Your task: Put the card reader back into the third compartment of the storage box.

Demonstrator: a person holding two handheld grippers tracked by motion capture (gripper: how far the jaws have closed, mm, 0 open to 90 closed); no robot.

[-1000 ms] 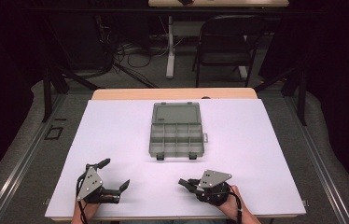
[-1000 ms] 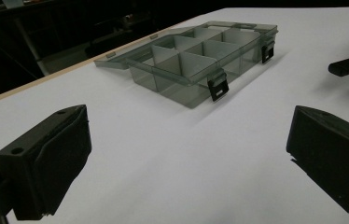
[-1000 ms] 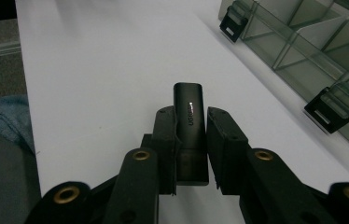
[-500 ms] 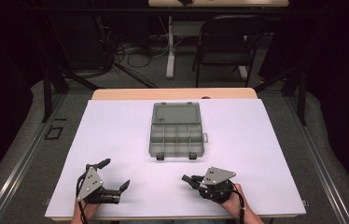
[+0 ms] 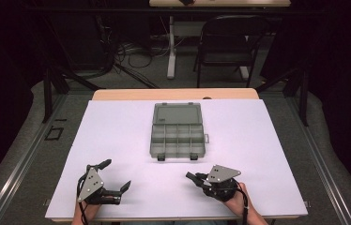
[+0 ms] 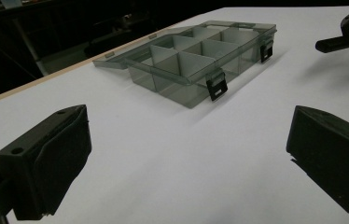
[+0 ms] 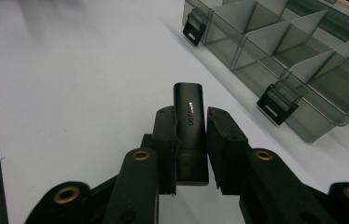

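Between the two black jaws of my right tongs (image 7: 191, 135) sits a small black adapter (image 7: 190, 128), clamped by its sides with its rounded end poking out past the jaw tips and a line of pale lettering running along its top. In the high view my right tongs (image 5: 193, 177) lie low over the near right part of the desk (image 5: 117, 136), pointing to the left, with my right hand (image 5: 236, 199) behind them at the desk's near edge. My left tongs (image 6: 186, 154) stand wide open with nothing between the jaws, just the bare white surface; in the high view my left tongs (image 5: 116, 175) are at the near left, well apart from the right ones, with my left hand (image 5: 85, 208) under them. Beyond both, near the middle of the desk, lies a smoky clear plastic organizer box (image 5: 177, 138), its lid (image 5: 175, 114) folded flat open on the far side. The box (image 7: 294, 60) is divided into small compartments, and all that I can see into look empty; two black latches (image 6: 217, 86) hang on its near wall. Past the far edge of the desk stands a dark folding chair (image 5: 225, 44) on the floor among loose cables.
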